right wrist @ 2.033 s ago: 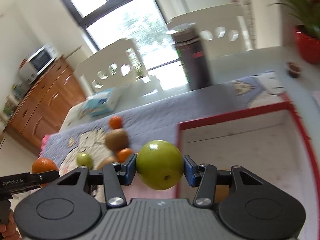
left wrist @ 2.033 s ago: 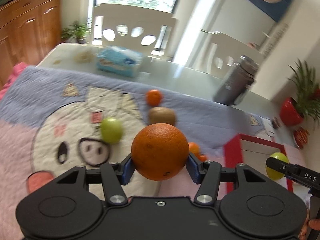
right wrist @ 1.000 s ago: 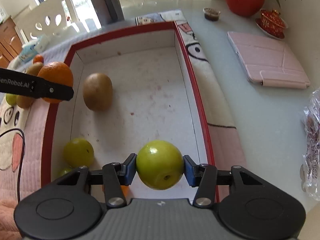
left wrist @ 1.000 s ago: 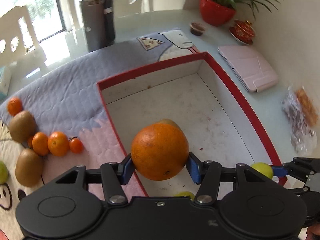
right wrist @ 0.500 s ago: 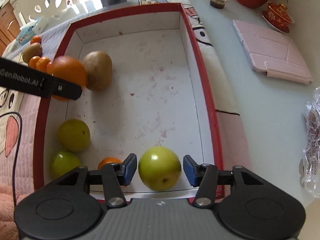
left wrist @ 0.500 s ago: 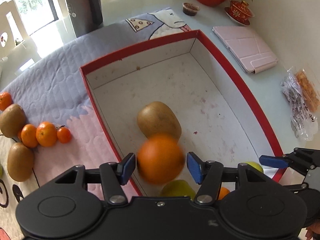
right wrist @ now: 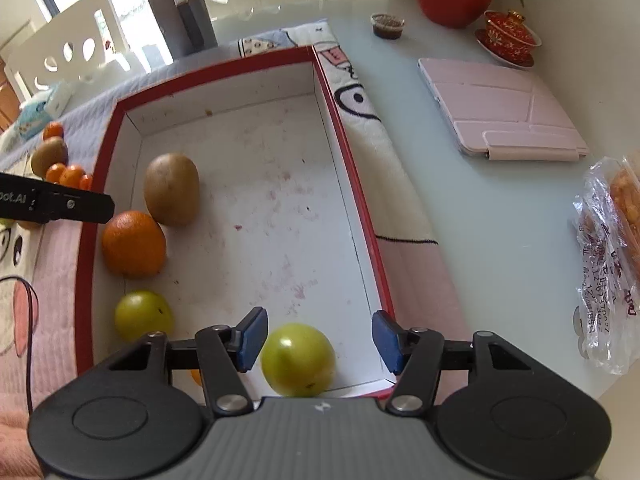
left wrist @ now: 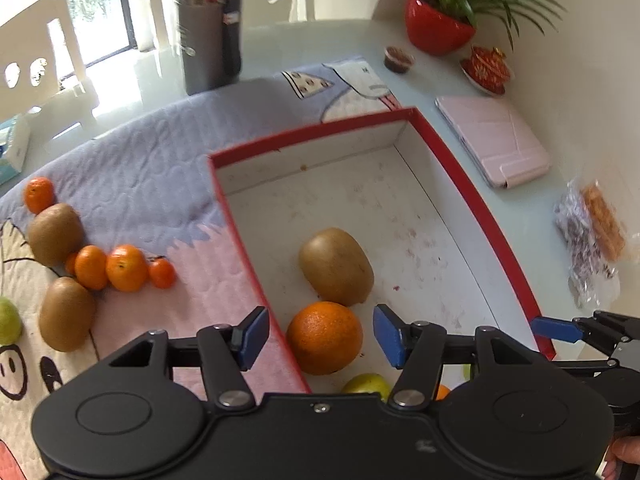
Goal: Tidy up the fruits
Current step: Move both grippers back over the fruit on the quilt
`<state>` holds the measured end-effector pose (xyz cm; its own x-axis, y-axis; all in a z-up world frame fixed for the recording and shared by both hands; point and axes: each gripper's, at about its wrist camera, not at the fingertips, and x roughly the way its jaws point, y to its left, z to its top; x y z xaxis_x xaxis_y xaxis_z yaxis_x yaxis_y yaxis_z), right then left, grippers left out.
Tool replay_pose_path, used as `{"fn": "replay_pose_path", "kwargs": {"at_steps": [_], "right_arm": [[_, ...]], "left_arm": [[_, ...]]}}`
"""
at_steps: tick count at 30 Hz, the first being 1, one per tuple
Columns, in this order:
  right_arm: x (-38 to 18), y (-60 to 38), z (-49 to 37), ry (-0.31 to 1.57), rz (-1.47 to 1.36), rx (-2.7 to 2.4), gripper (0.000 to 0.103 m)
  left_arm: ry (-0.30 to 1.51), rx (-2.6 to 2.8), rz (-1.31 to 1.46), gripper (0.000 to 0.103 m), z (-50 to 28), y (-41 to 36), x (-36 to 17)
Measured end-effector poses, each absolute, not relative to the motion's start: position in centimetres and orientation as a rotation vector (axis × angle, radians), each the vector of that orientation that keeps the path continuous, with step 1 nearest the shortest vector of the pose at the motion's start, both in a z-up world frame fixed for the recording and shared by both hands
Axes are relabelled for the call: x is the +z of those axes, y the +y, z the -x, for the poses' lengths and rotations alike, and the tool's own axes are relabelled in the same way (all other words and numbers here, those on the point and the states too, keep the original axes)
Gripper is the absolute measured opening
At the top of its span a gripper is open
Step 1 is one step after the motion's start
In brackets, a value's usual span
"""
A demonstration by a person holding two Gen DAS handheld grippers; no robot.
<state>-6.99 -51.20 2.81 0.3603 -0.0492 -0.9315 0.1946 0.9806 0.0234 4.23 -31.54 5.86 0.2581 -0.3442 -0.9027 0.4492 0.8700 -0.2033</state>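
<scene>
Orange and green fruit are now lying on the floor of the red-rimmed box (right wrist: 362, 200): we are holding the left gripper (left wrist: 320, 336) with jaws just opened wide over the released orange (left wrist: 325, 337), which is resting against the box's left wall and touching the kiwi (left wrist: 336, 266), while the right gripper (right wrist: 318, 338), jaws likewise just opened, is straddling the green apple (right wrist: 298, 364) without touching it. We are judging the loose fruit on the pig-print blanket (left wrist: 152, 184), namely two kiwis (left wrist: 66, 312) and the mandarins (left wrist: 126, 267), to be lying left of the box, nearer the left gripper.
</scene>
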Motion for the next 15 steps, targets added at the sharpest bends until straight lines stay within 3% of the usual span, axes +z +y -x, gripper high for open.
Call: {"fn": "replay_pose_path", "kwargs": {"at_steps": [15], "right_arm": [[7.4,-46.4,2.1,1.041,-0.213,-0.094,0.06]], "left_arm": [[1.081,-0.306,0.083,0.072,-8.7,-17.5,9.3]]}}
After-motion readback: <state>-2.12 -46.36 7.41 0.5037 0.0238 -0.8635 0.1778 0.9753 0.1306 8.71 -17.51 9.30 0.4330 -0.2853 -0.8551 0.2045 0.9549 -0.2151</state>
